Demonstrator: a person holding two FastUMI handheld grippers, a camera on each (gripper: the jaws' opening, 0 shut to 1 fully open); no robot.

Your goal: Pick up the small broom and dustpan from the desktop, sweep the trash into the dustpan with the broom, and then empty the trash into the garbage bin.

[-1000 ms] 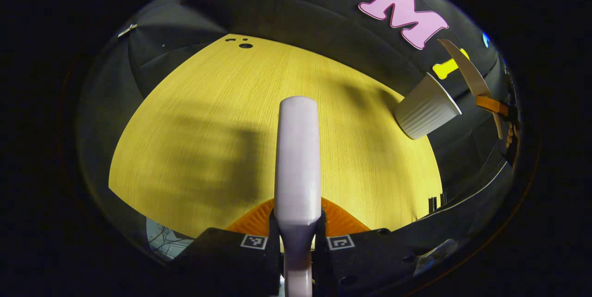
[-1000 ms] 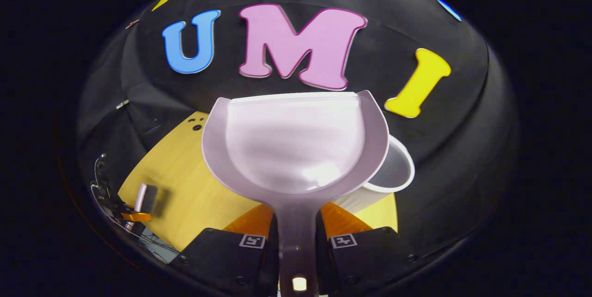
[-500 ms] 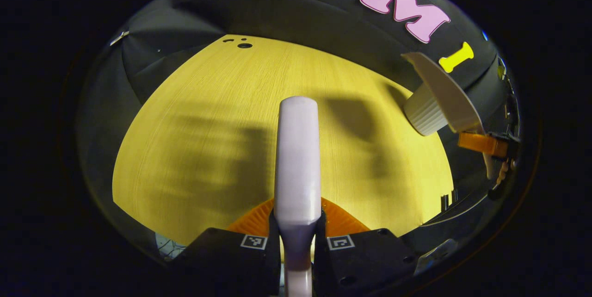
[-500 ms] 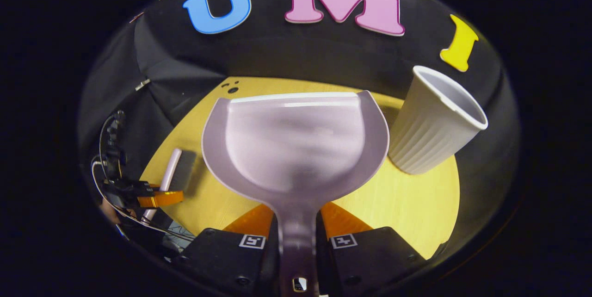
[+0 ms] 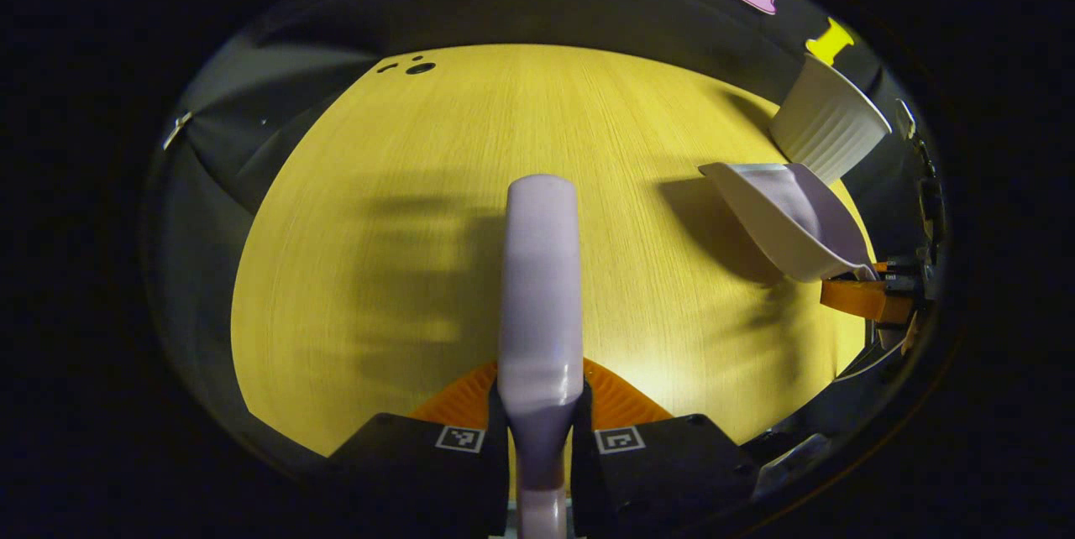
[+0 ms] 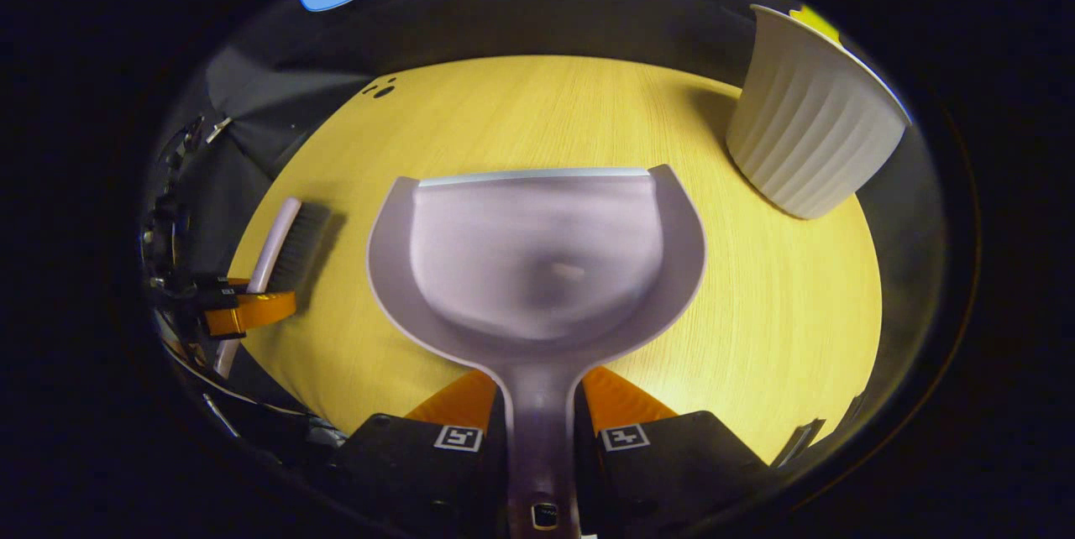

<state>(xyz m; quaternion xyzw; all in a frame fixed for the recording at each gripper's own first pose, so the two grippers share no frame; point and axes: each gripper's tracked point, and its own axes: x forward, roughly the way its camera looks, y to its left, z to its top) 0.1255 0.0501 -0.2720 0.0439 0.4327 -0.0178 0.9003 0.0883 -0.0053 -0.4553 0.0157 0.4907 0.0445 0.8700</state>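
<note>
Yellow wood-grain desktop (image 5: 403, 211), small dark holes (image 5: 419, 67) near its far edge, possibly cable grommets

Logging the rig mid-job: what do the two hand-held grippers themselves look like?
Each hand-held gripper, left and right, has a black blocky body bearing two small square black-and-white markers. Seen from across the table, the left one trails thin cables.

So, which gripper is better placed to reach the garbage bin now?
The right gripper. It is shut on the dustpan, and the garbage bin stands close ahead, to its right. The left gripper holds the broom; from there the bin lies beyond the dustpan.
</note>
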